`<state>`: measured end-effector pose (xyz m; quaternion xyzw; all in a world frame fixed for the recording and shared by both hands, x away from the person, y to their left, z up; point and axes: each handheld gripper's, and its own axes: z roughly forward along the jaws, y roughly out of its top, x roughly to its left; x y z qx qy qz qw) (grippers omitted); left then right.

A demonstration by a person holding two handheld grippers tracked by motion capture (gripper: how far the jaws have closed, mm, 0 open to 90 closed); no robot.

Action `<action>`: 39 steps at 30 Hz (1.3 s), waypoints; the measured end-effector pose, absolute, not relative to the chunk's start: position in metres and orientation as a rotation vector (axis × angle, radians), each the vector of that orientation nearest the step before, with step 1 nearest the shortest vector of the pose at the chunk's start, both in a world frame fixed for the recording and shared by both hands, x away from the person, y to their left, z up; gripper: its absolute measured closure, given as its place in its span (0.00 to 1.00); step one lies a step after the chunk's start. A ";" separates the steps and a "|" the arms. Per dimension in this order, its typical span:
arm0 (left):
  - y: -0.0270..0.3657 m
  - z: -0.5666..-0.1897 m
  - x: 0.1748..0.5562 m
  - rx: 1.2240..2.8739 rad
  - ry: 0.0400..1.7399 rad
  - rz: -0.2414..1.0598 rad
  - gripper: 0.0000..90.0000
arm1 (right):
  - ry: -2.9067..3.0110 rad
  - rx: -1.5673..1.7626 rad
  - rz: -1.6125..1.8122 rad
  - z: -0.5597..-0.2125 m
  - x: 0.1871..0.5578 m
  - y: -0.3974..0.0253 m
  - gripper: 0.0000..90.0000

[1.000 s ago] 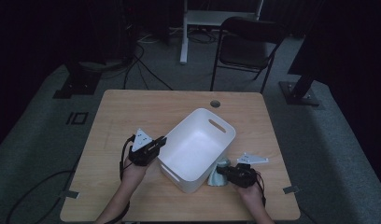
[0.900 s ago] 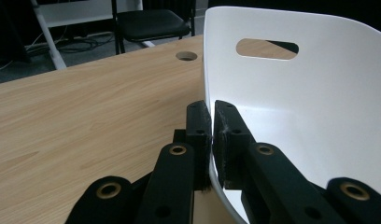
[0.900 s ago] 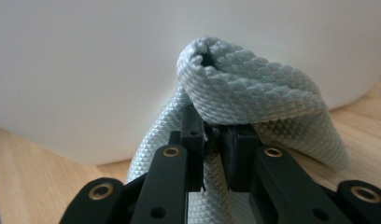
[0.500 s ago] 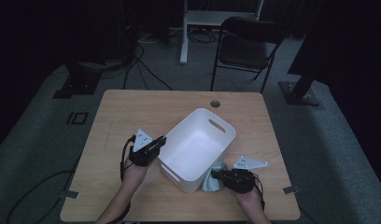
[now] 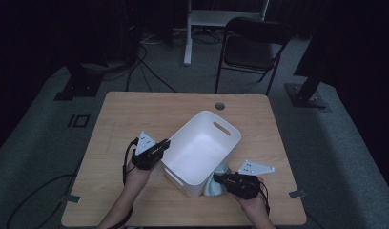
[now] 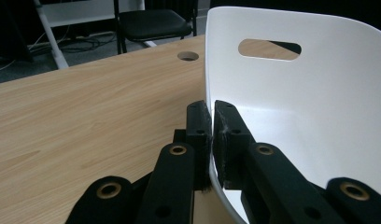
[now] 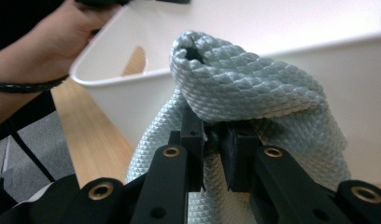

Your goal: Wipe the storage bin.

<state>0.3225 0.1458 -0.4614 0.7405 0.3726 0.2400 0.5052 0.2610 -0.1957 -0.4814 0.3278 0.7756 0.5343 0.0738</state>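
A white plastic bin (image 5: 202, 150) with handle slots lies at an angle on the wooden table (image 5: 135, 114). My left gripper (image 5: 160, 147) is shut on the bin's near-left rim (image 6: 210, 107); in the left gripper view its jaws pinch the thin wall (image 6: 319, 93) from both sides. A pale grey-green textured cloth (image 5: 216, 183) bunches against the bin's outer right side. My right gripper (image 5: 221, 180) is shut on a fold of that cloth (image 7: 244, 88), lifted just below the bin's rim (image 7: 132, 77).
A cable hole (image 5: 220, 106) sits near the table's far edge. A black chair (image 5: 252, 45) and a white stand (image 5: 188, 33) are behind the table. Bare tabletop stretches to the left and far side of the bin.
My right gripper has slid left toward the bin's near corner, carrying the cloth with it. The left gripper stays clamped on the bin rim.
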 end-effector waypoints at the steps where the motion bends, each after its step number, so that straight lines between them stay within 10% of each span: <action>1: 0.146 -0.462 0.322 1.785 0.900 0.583 0.95 | 2.329 0.991 1.597 -0.484 0.262 -0.196 0.89; 39: 0.142 -0.463 0.322 1.745 0.962 0.625 0.95 | 2.385 0.993 1.603 -0.490 0.264 -0.197 0.89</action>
